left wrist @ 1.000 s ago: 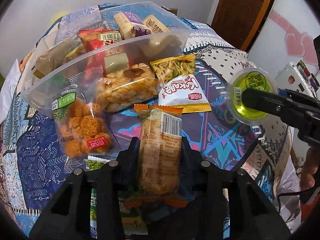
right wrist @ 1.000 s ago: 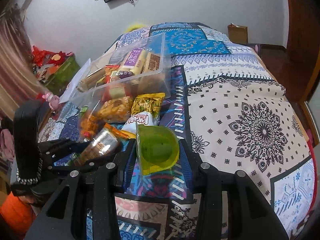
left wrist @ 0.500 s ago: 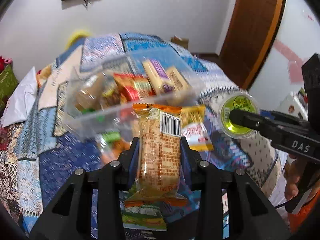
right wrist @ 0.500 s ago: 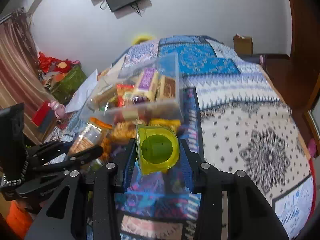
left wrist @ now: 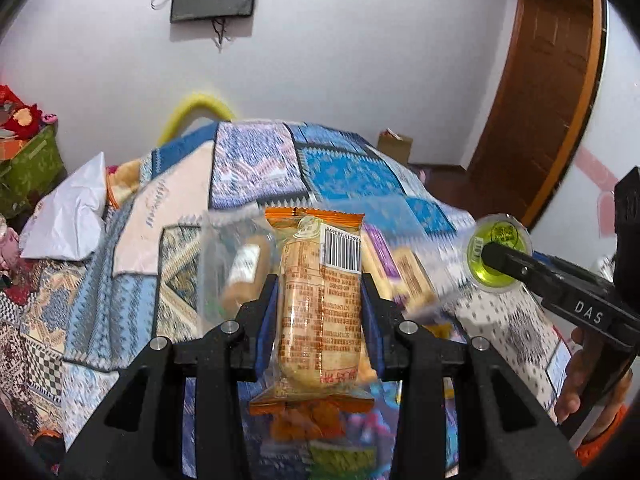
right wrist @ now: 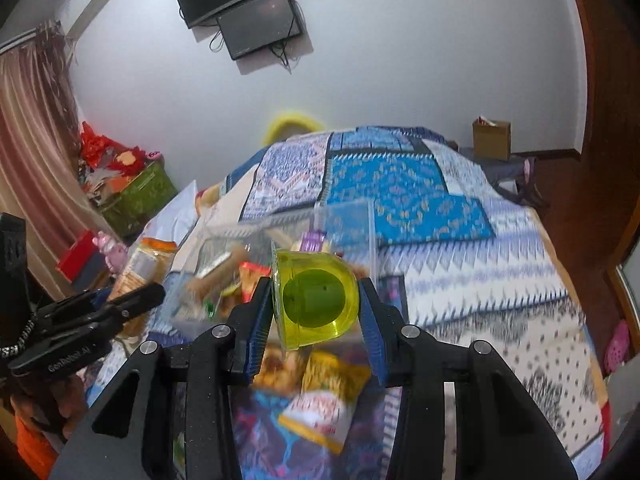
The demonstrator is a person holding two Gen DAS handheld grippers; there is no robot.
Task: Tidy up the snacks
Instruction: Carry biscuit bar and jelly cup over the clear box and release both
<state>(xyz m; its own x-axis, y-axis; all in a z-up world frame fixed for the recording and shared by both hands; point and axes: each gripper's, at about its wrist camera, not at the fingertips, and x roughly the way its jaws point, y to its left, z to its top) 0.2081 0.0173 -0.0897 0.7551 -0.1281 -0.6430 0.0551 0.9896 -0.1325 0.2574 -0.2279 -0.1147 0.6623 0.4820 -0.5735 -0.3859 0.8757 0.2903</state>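
Left gripper (left wrist: 320,300) clamps the biscuit packet (left wrist: 318,304); right gripper (right wrist: 316,312) clamps the jelly cup (right wrist: 314,300).

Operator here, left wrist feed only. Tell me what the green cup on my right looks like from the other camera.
Observer: The green jelly cup lies on its side between the right tongs, its sealed lid against the left pad.
Operator: Report what lies under it.
Observer: A yellow-and-white snack packet on the bedspread, blurred.
Operator: Now describe my own tongs from there.
Observer: The left tongs hold the orange-edged cracker pack left of the clear bin.
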